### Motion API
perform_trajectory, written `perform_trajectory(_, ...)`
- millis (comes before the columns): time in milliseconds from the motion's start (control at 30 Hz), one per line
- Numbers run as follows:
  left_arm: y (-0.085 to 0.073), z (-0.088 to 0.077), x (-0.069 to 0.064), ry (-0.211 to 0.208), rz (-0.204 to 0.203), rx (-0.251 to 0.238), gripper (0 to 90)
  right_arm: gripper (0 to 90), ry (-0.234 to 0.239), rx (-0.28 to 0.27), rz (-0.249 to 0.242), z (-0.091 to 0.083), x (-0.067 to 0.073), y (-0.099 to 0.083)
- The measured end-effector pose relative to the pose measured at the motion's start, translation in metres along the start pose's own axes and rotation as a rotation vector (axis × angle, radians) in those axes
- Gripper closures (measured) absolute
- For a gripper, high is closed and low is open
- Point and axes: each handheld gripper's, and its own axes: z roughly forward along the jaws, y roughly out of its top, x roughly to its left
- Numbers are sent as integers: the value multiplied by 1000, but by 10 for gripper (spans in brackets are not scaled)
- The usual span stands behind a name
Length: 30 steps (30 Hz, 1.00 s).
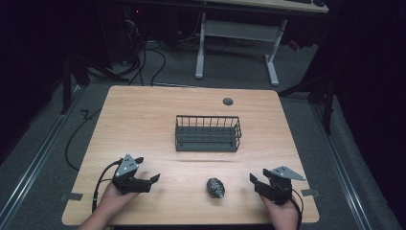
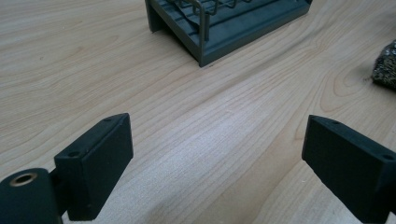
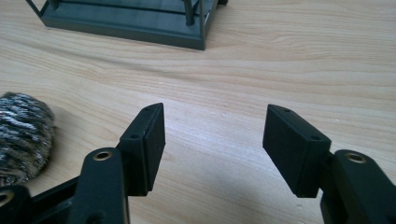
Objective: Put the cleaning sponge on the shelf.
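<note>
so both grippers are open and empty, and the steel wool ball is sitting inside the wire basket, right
Not quite. The steel wool ball lies on the bare table, in front of the wire basket and apart from it, as the high view shows. The rest holds: the left gripper and right gripper are open and empty.

The counter [image 1: 143,120] was smooth matt wood; the basket [image 1: 208,133] dark wire; the scrubber [image 1: 215,187] rough metallic mesh beside the right hand-held gripper [image 1: 261,183].
</note>
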Motion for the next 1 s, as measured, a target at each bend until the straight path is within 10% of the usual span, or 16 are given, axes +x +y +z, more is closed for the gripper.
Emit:
perform_trajectory(600, 0, 0, 2, -18, -15, -8, 95, 377, 1, 25, 6, 7, 3, -5)
perform_trajectory(867, 0, 0, 2, -16, -11, -2, 95, 445, 97, -41, -45, -2, 34, 5)
perform_trajectory(1000, 0, 0, 2, -17, -11, -2, 95, 649, 159, -71, -112, -2, 61, 11)
